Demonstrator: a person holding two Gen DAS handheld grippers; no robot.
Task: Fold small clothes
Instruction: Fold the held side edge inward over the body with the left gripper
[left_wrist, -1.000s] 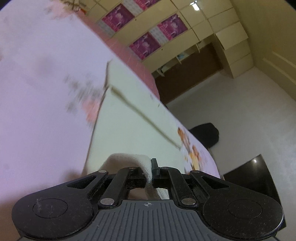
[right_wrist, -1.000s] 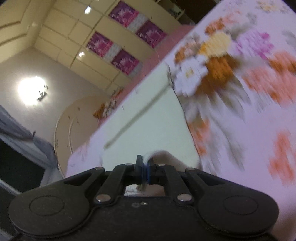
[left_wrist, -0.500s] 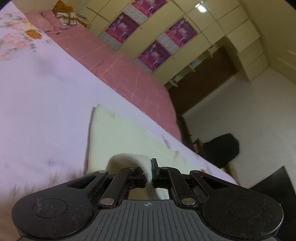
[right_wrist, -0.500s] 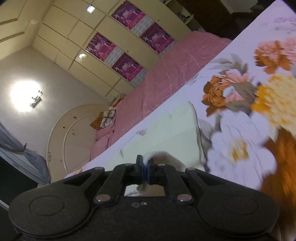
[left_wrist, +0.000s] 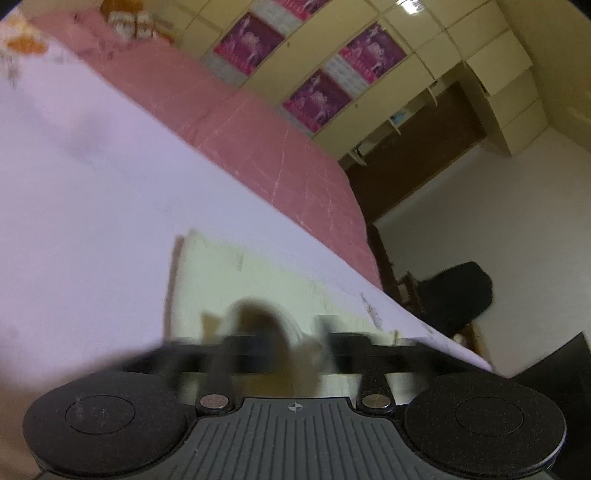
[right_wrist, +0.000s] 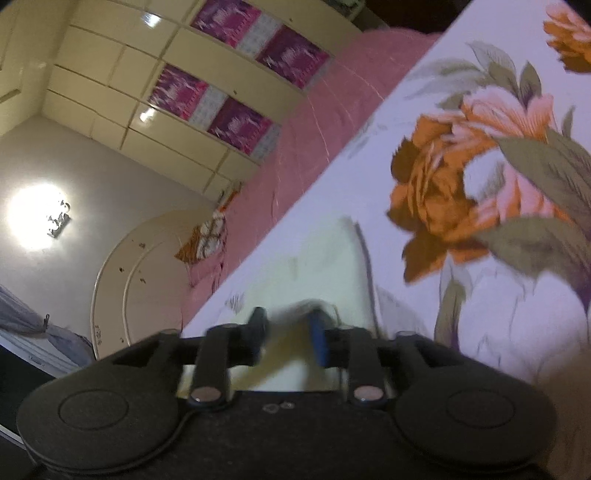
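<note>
A cream garment (left_wrist: 255, 284) lies folded flat on the floral bedsheet (left_wrist: 81, 206). My left gripper (left_wrist: 269, 336) hovers low over the garment's near edge, its jaws spread apart and blurred, a fold of the cloth lying loose between them. In the right wrist view the same cream garment (right_wrist: 314, 273) lies on the floral bedsheet (right_wrist: 480, 206). My right gripper (right_wrist: 288, 332) stands open over its near edge, the cloth loose between the jaws.
A pink quilt (left_wrist: 236, 122) covers the bed beyond the sheet, with a pillow (left_wrist: 125, 22) at its head. Cream cupboards with purple panels (right_wrist: 229, 85) line the wall. A dark bag (left_wrist: 454, 295) sits on the floor past the bed's edge.
Both grippers were shut on the garment's edge and carried it forward over the rest of the garment. Now both have opened and let the cloth go.
</note>
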